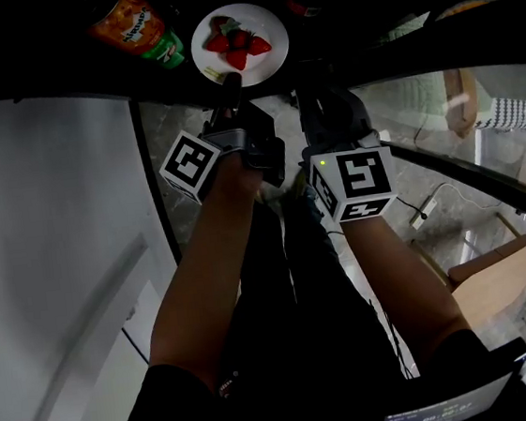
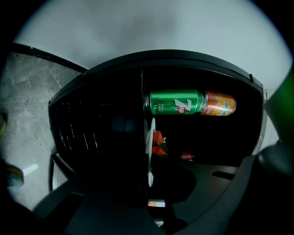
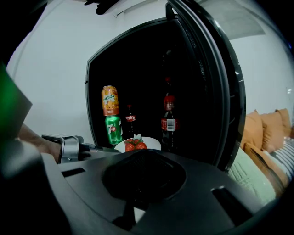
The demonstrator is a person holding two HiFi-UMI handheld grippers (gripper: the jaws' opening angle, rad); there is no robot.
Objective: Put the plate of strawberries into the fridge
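L gripper (image 1: 230, 88) clamps the 6 o'clock rim of the round white plate (image 1: 263, 63) of red strawberries (image 1: 237, 45) inside the dark open fridge (image 3: 138, 69), green soda can (image 1: 165, 48) at plate's 9 o'clock; R gripper (image 3: 144, 174), jaws together on nothing, sits at plate's 5 o'clock

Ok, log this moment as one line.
left hand-held gripper: gripping plate rim | strawberries: on plate | plate: in open fridge by soda cans

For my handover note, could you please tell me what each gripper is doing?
Left gripper: jaws closed on the plate.
Right gripper: jaws closed, empty.
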